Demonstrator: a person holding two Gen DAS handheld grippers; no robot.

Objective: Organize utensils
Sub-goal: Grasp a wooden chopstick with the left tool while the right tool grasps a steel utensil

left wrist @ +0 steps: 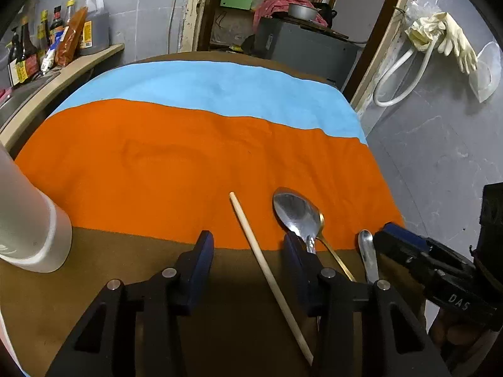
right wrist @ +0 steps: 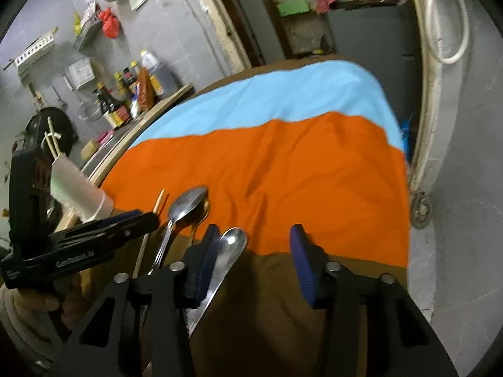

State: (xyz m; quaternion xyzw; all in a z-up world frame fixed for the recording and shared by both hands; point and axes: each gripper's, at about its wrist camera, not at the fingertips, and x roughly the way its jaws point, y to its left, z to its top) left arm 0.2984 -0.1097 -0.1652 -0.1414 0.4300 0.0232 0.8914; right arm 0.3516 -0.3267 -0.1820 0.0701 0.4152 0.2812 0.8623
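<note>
A pale wooden chopstick (left wrist: 267,270) lies on the brown and orange cloth between the fingers of my left gripper (left wrist: 248,243), which is open and clear of it on both sides. Just right of it lie a large steel spoon (left wrist: 295,212) over a gold-handled spoon (left wrist: 334,256), then a smaller steel spoon (left wrist: 366,246). My right gripper (right wrist: 254,240) is open around that smaller spoon (right wrist: 232,246), which rests against its left finger only. A white cup (left wrist: 30,220) stands at the left, with chopsticks (right wrist: 52,138) standing in it.
The table is covered by a cloth (left wrist: 188,163) in blue, orange and brown bands; its edge drops off at the right (left wrist: 386,188). A counter with sauce bottles (left wrist: 53,40) runs along the left. A doorway with shelves lies beyond the table.
</note>
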